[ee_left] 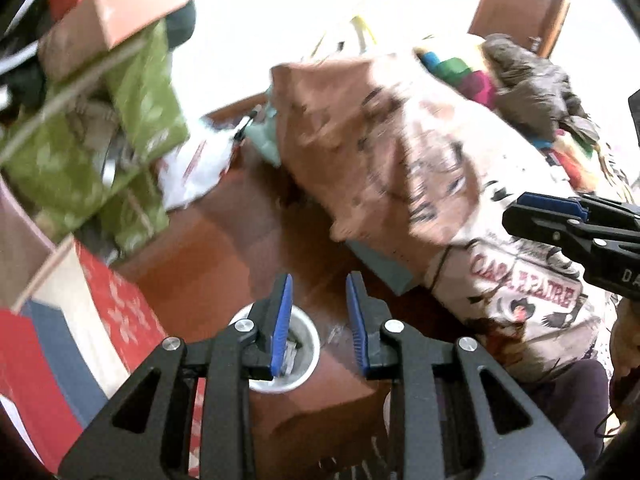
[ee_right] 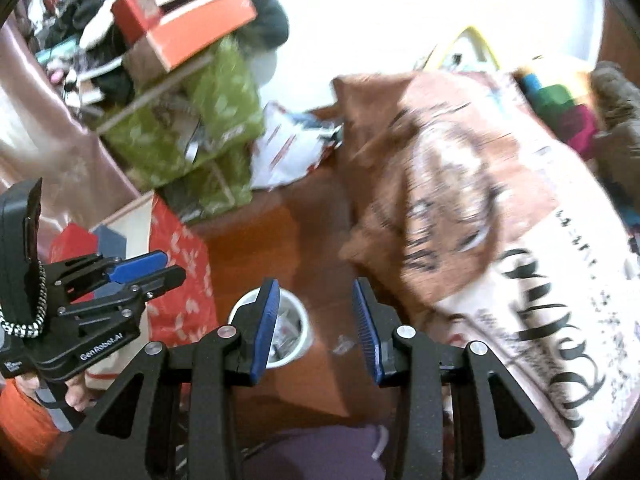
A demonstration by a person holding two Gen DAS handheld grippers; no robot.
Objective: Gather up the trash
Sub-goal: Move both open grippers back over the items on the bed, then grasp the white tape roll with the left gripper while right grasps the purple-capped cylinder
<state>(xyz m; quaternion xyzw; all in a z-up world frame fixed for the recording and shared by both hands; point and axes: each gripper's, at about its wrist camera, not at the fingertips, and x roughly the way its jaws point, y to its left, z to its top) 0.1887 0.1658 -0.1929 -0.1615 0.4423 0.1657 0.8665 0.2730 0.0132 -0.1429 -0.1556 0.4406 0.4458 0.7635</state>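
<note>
- We hover both grippers, left gripper (ee_left: pixel 319 322) and right gripper (ee_right: pixel 316 326), narrow and empty.
- White cup (ee_left: pixel 308 344) of scraps stands on the counter (ee_left: pixel 208 248), near its front edge.
- Looks light, crushable: we'd pinch its rim gently.

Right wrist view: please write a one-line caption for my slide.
Open right hand-held gripper above a white cup holding scraps on the wooden table, beside a printed pillow.
</note>
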